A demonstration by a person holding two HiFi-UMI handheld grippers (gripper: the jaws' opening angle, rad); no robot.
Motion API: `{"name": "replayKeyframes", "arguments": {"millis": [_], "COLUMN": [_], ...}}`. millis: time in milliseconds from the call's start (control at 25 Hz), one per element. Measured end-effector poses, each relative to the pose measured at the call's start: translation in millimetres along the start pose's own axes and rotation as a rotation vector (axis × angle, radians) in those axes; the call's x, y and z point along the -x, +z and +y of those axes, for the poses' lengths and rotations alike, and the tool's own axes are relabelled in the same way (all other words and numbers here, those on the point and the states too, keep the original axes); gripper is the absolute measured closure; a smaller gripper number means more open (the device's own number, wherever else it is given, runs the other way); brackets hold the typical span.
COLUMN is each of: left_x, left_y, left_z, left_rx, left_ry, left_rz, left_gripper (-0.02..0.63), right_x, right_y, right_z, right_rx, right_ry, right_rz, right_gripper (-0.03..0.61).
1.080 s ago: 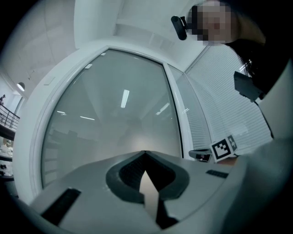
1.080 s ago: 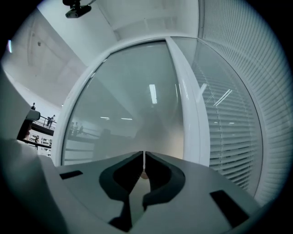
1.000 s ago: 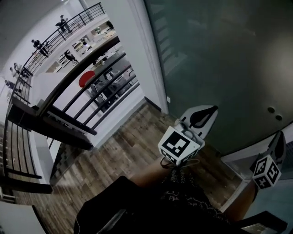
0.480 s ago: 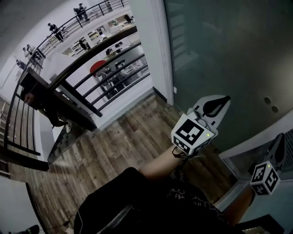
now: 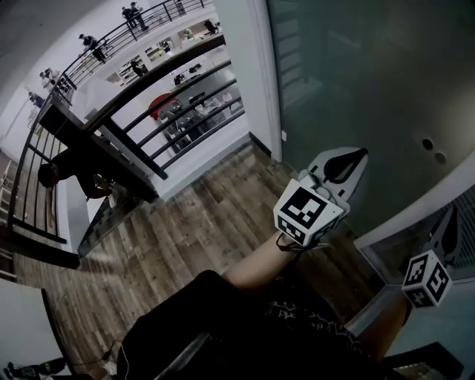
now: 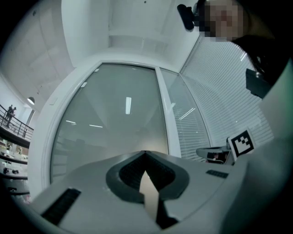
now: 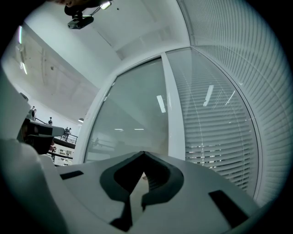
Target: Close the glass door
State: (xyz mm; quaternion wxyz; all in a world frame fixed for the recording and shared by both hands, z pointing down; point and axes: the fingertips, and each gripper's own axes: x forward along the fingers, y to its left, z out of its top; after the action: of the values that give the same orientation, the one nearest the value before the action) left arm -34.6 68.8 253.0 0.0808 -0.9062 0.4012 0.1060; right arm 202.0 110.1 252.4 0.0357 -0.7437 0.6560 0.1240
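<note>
- glass door [image 5: 356, 82]: frosted pane, filling 12 to 3 o'clock of the head view; in both gripper views it is standing straight ahead of the jaws, at 12 o'clock
- round marks on door: 2 [image 5: 428, 143], sitting side by side at 2 o'clock of the head view; too small to tell what they are
- white frame [image 5: 415, 215]: running along the door's lower edge at 4 o'clock
- blinds panel [image 7: 219, 123]: 1, standing just right of the door, with a white post [image 7: 171, 109] between them
- left gripper [image 5: 361, 154]: at 2 to 3 o'clock, pointing at the door; fingers are pressing together with nothing between; cannot tell if the tip is touching the glass
- right gripper [image 5: 451, 214]: at 4 o'clock, over the white frame; fingers are also pressing together, holding nothing
- marker cubes: 2, one riding on each gripper, left [image 5: 308, 213], right [image 5: 427, 278]
- forearm [image 5: 256, 271]: 1 showing, bare, leading up to the left gripper from 6 o'clock
- wooden floor [image 5: 193, 230]: lying under the arms, centre to 8 o'clock
- black railing [image 5: 178, 111]: running at 10 to 11 o'clock, with a red round shape [image 5: 159, 104] showing behind the bars
- person at rail [image 5: 70, 171]: 1, in dark clothes, leaning at 9 o'clock
- balcony figures [image 5: 133, 13]: several standing at 11 o'clock, too small to count
</note>
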Motion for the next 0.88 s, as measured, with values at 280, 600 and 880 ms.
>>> {"name": "replayKeyframes", "arguments": {"millis": [280, 600, 880], "left_x": [12, 13, 28], "left_y": [4, 11, 20], "left_z": [8, 10, 15], "left_rx": [-0.008, 0.002, -0.002], "left_ry": [0.029, 0.022, 0.030], "left_rz": [-0.008, -0.019, -0.021], "left_gripper": [0.612, 0.612, 0.612], "right_x": [0, 5, 11], "right_y": [4, 9, 17], "right_z": [13, 12, 24], "right_rx": [0.006, 0.034, 0.040], "right_ry": [0.024, -0.007, -0.006], "right_rz": [-0.003, 0.007, 0.025], "right_gripper": [0.577, 0.577, 0.577]}}
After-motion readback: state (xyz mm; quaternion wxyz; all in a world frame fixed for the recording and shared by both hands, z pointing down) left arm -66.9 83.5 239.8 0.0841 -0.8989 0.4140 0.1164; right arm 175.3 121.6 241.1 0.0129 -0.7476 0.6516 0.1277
